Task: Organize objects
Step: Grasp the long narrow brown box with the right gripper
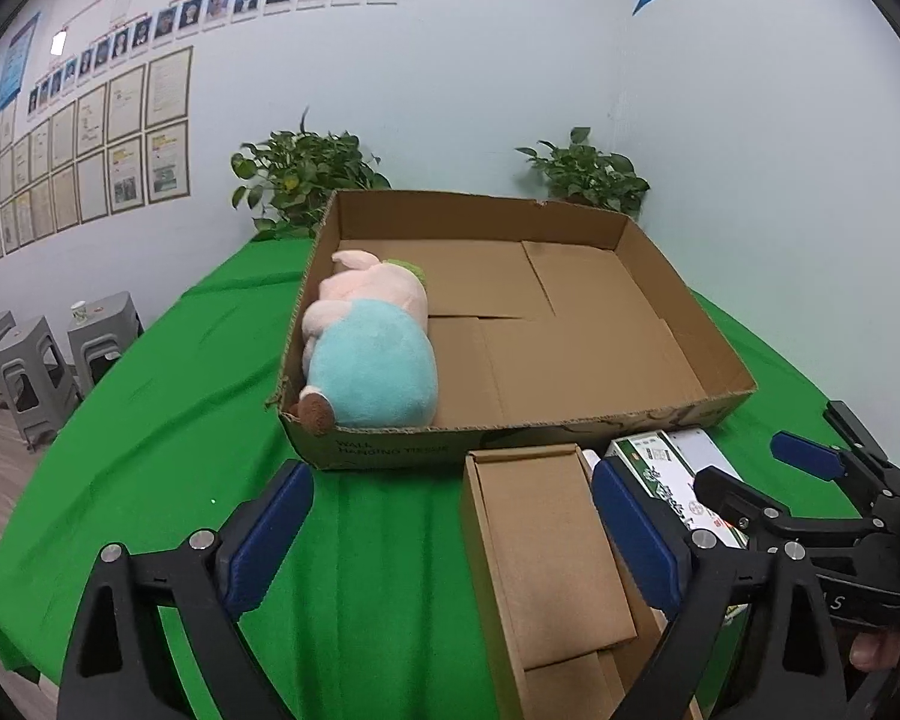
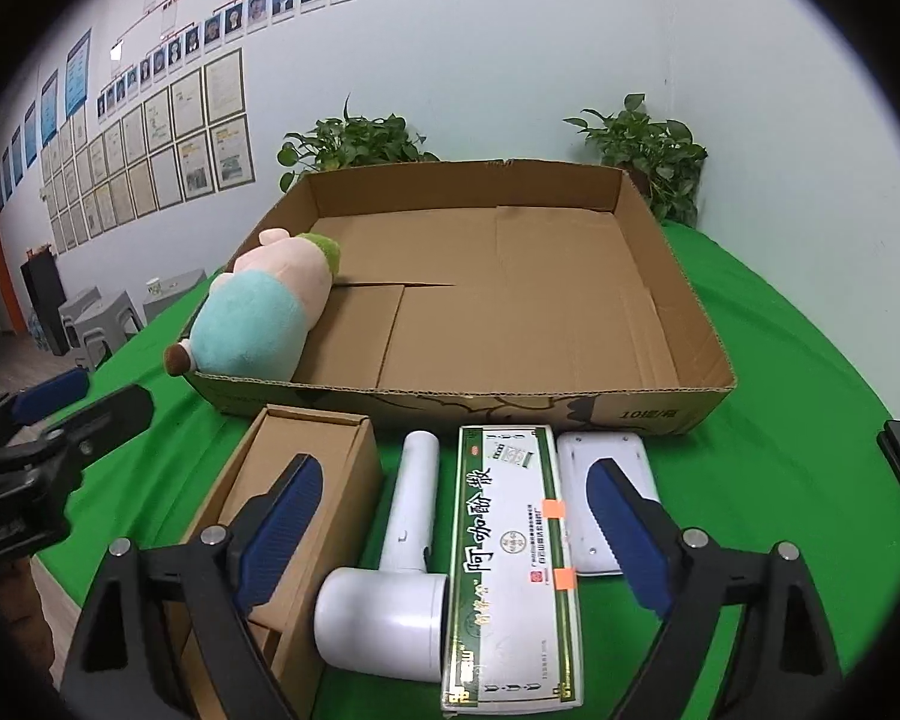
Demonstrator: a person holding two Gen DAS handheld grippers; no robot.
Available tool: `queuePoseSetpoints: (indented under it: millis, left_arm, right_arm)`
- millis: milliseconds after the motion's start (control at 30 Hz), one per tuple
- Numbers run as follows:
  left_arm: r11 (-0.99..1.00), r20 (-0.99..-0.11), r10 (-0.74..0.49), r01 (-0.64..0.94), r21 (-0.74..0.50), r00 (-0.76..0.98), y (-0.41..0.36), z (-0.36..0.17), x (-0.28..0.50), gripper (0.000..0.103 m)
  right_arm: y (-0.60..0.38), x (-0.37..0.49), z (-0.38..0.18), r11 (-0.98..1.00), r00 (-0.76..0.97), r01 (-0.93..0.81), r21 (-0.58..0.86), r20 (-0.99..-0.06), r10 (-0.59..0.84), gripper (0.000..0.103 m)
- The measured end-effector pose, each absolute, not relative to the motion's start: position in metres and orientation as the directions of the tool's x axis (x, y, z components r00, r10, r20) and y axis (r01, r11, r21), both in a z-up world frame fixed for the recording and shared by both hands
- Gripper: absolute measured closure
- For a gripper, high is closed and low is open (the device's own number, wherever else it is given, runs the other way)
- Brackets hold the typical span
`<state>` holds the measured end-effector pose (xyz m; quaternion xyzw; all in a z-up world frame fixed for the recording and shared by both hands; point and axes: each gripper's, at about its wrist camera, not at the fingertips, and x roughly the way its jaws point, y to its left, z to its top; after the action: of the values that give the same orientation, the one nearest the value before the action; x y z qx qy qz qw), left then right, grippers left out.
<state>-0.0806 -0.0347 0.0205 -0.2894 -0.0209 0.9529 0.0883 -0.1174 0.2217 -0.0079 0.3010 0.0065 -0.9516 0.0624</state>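
Note:
A wide open cardboard tray [image 1: 660, 420] [image 2: 660, 402] stands on the green table. A pink and blue plush toy [image 1: 372, 348] [image 2: 258, 312] lies in its left part. In front of the tray lie a small brown carton [image 1: 546, 540] [image 2: 306, 480], a white hair dryer [image 2: 396, 552], a green and white medicine box [image 2: 510, 564] [image 1: 666, 468] and a flat white device [image 2: 606, 480]. My left gripper [image 1: 453, 534] is open, its fingers either side of the carton's left part. My right gripper [image 2: 456, 528] is open above the dryer and medicine box, holding nothing.
Two potted plants [image 1: 306, 180] [image 1: 588, 174] stand behind the tray against the wall. Grey stools [image 1: 30, 372] stand on the floor left of the table. The green cloth [image 1: 150, 450] runs to the table's round edge.

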Motion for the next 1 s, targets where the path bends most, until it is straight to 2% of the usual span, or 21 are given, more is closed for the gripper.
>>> queuePoseSetpoints:
  millis: [133, 267, 433, 667, 700, 800, 933, 1000]
  left_arm:
    - [-0.973, -0.598, 0.228, -0.194, -0.123, -0.768, -0.037, 0.009, -0.081, 0.008]
    - [-0.954, -0.655, 0.294, -0.253, -0.16, -0.696, -0.037, -0.01, -0.077, 0.008]
    - [-0.934, -0.698, 0.344, -0.303, -0.187, -0.628, -0.033, -0.034, -0.068, 0.011]
    - [-0.917, -0.732, 0.389, -0.314, -0.247, -0.559, -0.029, -0.054, -0.068, 0.04]
    - [-0.916, -0.736, 0.39, -0.314, -0.249, -0.554, -0.028, -0.055, -0.068, 0.046]
    - [-0.907, -0.745, 0.41, -0.317, -0.276, -0.527, -0.028, -0.061, -0.068, 0.054]
    - [-0.899, -0.751, 0.429, -0.321, -0.298, -0.503, -0.025, -0.066, -0.067, 0.066]
    - [-0.9, -0.756, 0.427, -0.317, -0.3, -0.496, -0.024, -0.067, -0.067, 0.075]
  right_arm:
    - [0.222, -0.116, -0.015, -0.984, -0.779, 0.176, 0.04, -0.605, -0.164, 0.011]
    - [0.225, -0.101, -0.028, -0.96, -0.716, 0.256, 0.114, -0.645, -0.268, 0.011]
    - [0.221, -0.082, -0.046, -0.949, -0.66, 0.291, 0.122, -0.692, -0.292, 0.011]
    - [0.208, -0.076, -0.053, -0.947, -0.639, 0.3, 0.118, -0.713, -0.291, 0.013]
    - [0.208, -0.077, -0.053, -0.946, -0.633, 0.302, 0.116, -0.718, -0.29, 0.016]
    - [0.203, -0.076, -0.054, -0.946, -0.625, 0.303, 0.117, -0.725, -0.29, 0.027]
    - [0.197, -0.077, -0.053, -0.949, -0.625, 0.3, 0.1, -0.73, -0.275, 0.035]
    - [0.195, -0.079, -0.054, -0.941, -0.607, 0.314, 0.127, -0.735, -0.302, 0.051]
